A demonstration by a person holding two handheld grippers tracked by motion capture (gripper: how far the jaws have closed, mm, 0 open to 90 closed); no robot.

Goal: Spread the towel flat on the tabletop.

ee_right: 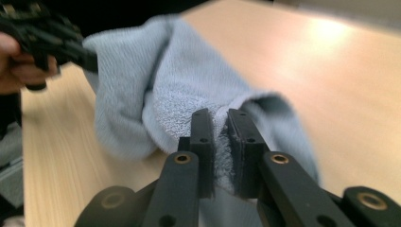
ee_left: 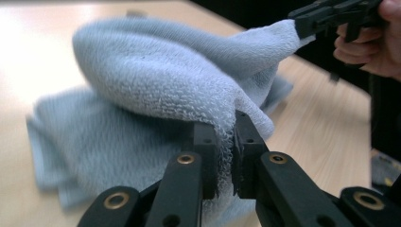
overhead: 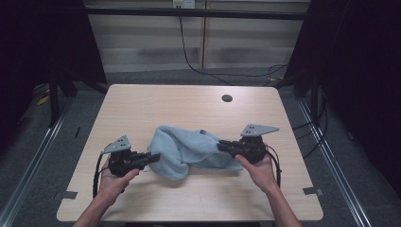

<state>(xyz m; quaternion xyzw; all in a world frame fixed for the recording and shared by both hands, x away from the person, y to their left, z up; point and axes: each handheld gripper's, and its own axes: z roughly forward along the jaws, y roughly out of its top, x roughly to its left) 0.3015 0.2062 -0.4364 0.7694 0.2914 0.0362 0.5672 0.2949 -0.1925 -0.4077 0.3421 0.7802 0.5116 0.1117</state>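
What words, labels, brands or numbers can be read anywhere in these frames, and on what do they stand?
None can be read. The light blue towel, the wooden table and both grippers carry no visible print. A small pale tag on the wall at the top of the high view is too small to read.

The left hand-held gripper (ee_left: pixel 226 156) pinches a fold of the light-blue towel (ee_left: pixel 156 80).
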